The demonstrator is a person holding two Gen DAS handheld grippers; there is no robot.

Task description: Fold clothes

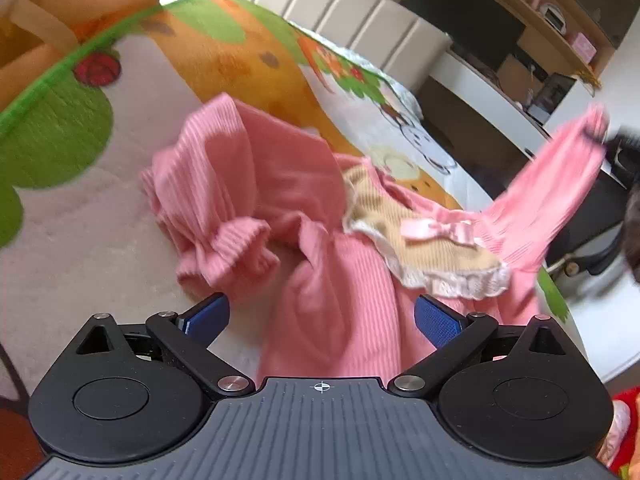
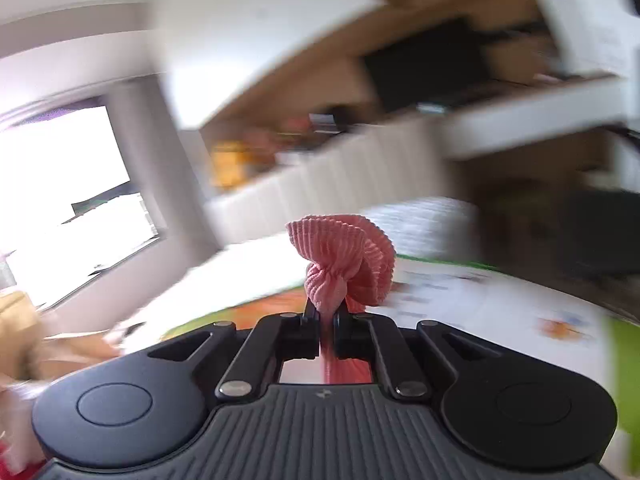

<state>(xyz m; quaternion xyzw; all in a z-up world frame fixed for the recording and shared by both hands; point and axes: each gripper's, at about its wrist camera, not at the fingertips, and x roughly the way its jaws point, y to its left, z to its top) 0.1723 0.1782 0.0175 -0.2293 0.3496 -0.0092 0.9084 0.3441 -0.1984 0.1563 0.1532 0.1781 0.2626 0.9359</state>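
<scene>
My right hand-held gripper [image 2: 329, 318] pinches a pink top's [image 1: 320, 232] cuff [image 2: 344, 260]; my left hand-held gripper [image 1: 320, 316] gapes, empty, above its crumpled body. A tug could slip the cuff free.

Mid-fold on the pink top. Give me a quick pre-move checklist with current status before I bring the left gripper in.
1. Right gripper has a grip: ok, its jaws are shut on a ribbed sleeve cuff of the pink top.
2. Left gripper ready to grasp: ok, open, blue pads apart with fabric lying between them.
3. Lifted sleeve free of snags: cannot tell, its end is blurred.
4. Garment spread flat: not ok, the other sleeve is bunched and the body is rumpled.
5. Collar with bow facing up: ok.
6. Room on the printed mat: ok, bare area beside the top.
</scene>
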